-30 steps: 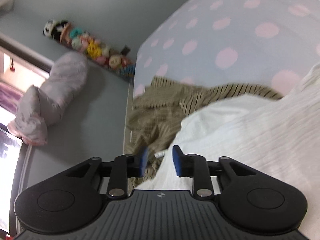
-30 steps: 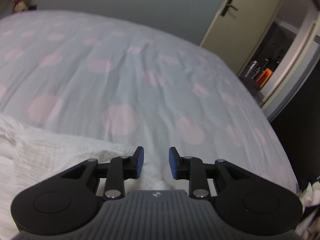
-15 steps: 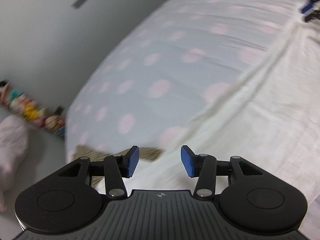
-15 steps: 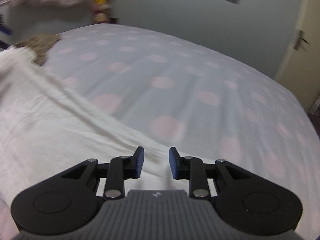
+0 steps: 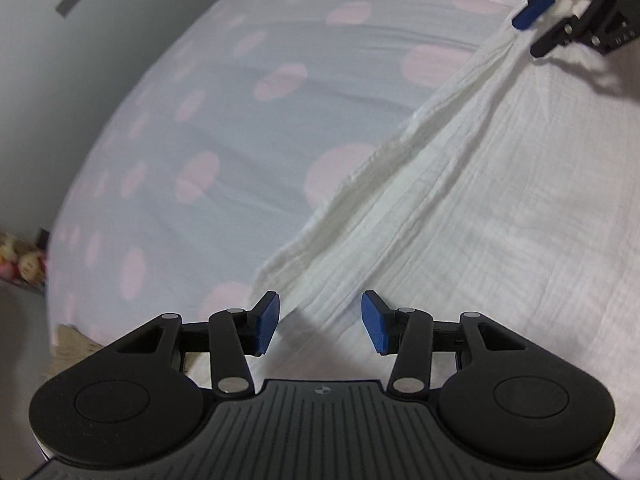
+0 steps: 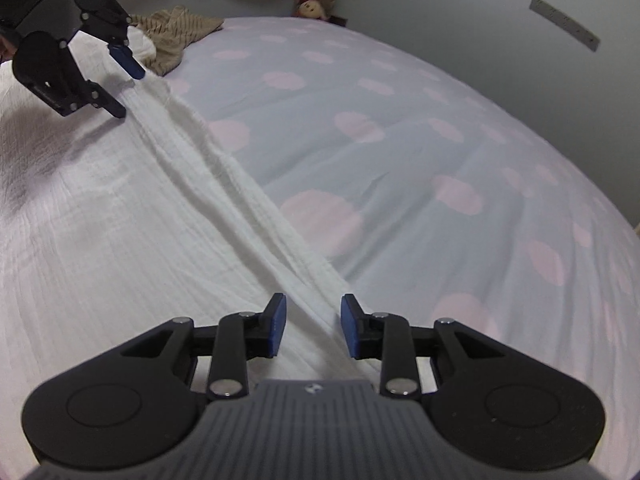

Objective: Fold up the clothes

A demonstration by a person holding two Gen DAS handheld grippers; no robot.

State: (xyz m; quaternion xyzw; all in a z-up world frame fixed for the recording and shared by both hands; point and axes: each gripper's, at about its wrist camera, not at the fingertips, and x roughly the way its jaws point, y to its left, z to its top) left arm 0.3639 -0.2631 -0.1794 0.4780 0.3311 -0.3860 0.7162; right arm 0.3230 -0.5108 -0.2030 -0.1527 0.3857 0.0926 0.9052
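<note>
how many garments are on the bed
2: a white garment spread flat under both grippers, and a brown striped garment crumpled at the bed's far corner; more may lie out of frame.

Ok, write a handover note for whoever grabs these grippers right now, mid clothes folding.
Left gripper: open, jaws just widened, over one end of the white garment's rumpled edge, nothing gripped.
Right gripper: open, over the same edge's other end, nothing gripped.
White garment lies spread on the polka-dot bedspread; striped olive garment bunched beyond it.
Done: white garment spread out.
Left: grip the edge, fold; then the olive one.
</note>
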